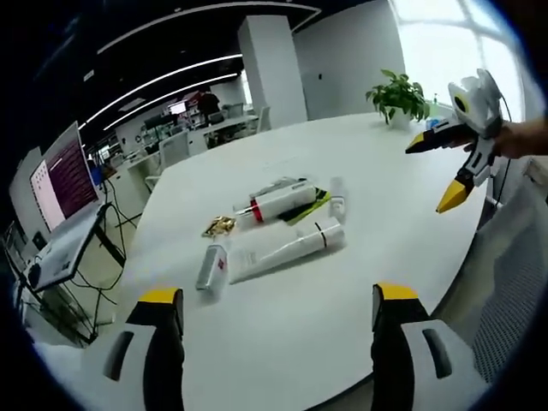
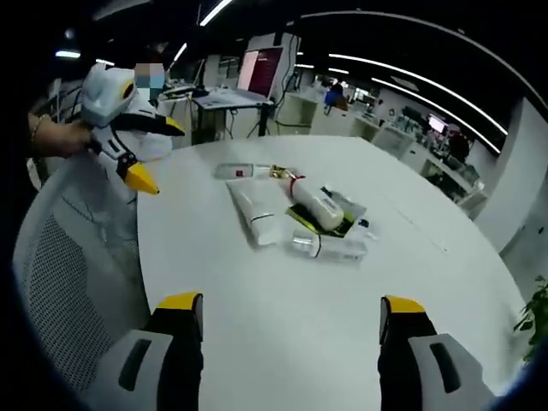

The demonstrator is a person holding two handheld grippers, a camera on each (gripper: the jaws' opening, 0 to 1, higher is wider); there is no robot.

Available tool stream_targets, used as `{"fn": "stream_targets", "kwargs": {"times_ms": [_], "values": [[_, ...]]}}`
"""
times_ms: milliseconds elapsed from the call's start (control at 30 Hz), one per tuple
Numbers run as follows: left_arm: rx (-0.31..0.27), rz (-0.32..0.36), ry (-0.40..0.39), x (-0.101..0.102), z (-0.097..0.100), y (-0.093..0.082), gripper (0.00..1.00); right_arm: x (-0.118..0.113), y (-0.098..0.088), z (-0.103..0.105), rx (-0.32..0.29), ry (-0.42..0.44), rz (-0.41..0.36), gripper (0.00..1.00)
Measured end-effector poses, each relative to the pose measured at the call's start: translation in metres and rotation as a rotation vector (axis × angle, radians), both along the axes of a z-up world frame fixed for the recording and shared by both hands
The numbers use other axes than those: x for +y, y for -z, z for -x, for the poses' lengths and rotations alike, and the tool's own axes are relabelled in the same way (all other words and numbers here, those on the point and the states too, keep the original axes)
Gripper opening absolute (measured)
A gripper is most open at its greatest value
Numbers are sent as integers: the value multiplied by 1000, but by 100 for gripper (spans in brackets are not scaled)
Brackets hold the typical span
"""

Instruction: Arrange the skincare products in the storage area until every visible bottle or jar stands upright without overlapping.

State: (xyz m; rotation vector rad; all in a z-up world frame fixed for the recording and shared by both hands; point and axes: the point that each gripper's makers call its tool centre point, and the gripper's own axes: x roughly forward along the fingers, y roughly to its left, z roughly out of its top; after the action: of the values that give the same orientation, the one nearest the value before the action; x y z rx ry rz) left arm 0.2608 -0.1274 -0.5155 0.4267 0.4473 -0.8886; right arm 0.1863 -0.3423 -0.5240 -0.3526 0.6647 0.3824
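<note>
both tongs hang above the white counter with nothing between their yellow-tipped jaws. left tongs are spread wide in the left gripper view, the jaws rising from the bottom edge well short of the products. right tongs are likewise spread wide in the right gripper view, near the counter's edge.

in the left gripper view the right tongs come in from the upper right, held by a hand and tilted down toward the counter, the two yellow tips apart. in the right gripper view the left tongs show at upper left, gripped by a hand, tips apart, over a mesh chair back.

skincare products lie in a loose cluster mid-counter, all on their sides: a large white tube, a white bottle with a red band resting across a green-and-black packet, a small silver tube, a clear bottle and a crumpled gold wrapper.

left gripper view also takes in a potted plant at the far edge and an open laptop on a stand; the right gripper view shows the chair close by.
</note>
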Motion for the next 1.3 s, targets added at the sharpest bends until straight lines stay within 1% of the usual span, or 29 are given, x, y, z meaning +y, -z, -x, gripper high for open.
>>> {"fn": "stream_targets", "kwargs": {"times_ms": [67, 200, 333, 533, 733, 933, 1133, 1300], "values": [[-9, 0, -9, 1, -1, -2, 84, 1, -3, -9, 0, -24, 10, 90], [-9, 5, -26, 5, -3, -2, 82, 2, -6, -29, -6, -59, 31, 89], [-16, 1, -41, 8, -5, -2, 82, 2, -3, -45, 4, -92, 52, 87], [-14, -13, -51, 10, -7, -1, 81, 6, 4, -60, 28, -151, 76, 84], [-14, -25, -55, 11, -7, 1, 81, 11, 2, -77, 28, -188, 80, 81], [-13, -40, -59, 12, -7, 3, 80, 12, 4, -105, 23, -236, 117, 76], [-9, -47, -54, 10, -6, 3, 81, 14, 9, -127, 28, -269, 122, 75], [-3, -53, -52, 10, -4, 3, 80, 15, 14, -136, 38, -288, 121, 74]]}}
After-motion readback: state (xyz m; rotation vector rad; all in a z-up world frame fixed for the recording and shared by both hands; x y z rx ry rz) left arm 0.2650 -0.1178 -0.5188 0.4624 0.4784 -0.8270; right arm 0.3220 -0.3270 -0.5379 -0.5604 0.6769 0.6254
